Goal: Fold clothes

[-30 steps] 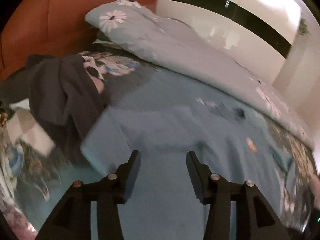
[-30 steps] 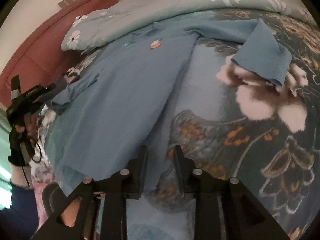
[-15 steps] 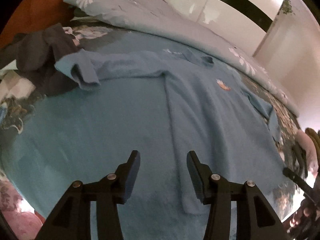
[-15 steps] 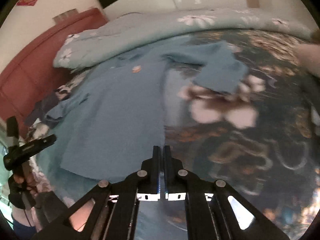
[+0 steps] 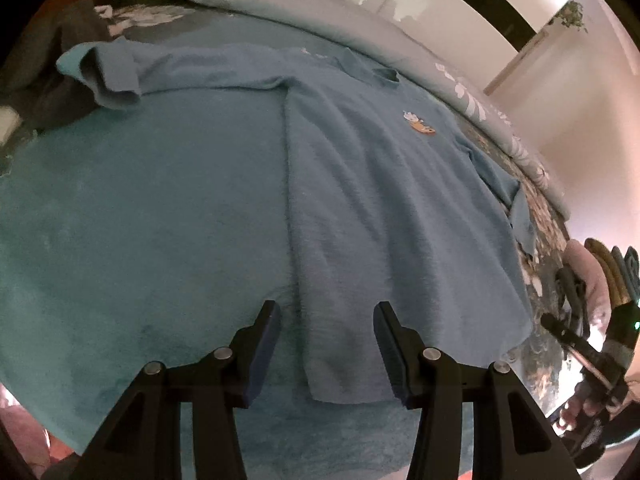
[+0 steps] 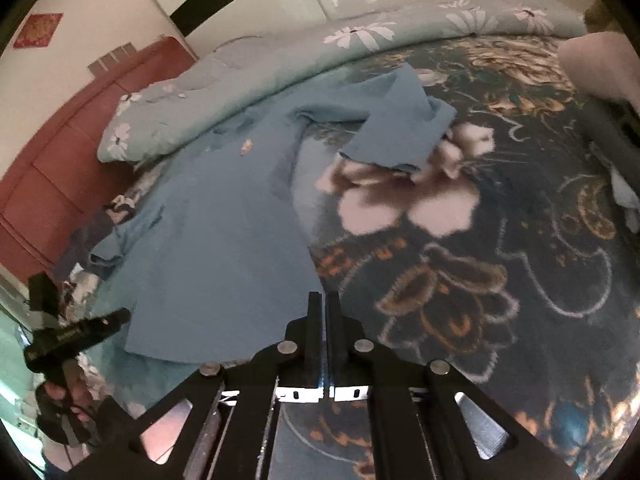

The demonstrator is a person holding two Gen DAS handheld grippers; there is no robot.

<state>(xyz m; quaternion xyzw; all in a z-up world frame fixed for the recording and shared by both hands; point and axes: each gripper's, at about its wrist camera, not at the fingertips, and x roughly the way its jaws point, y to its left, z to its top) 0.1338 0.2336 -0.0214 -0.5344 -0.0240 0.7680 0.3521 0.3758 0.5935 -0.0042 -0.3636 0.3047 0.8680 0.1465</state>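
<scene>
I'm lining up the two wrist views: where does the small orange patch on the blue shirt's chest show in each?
Left wrist: orange patch sits upper right of centre, on the blue shirt.
Right wrist: it is small, upper left of centre.
Shared landmark: the daisy-print quilt along the shirt's far side.

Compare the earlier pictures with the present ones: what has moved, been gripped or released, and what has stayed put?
The right gripper went from open to shut at the hem corner of the blue shirt; whether it pinches cloth is unclear. The left gripper drew back from the left sleeve to the shirt's bottom hem, jaws open throughout. The shirt stayed spread on the bed, both sleeves folded over, with the rolled quilt behind.
</scene>
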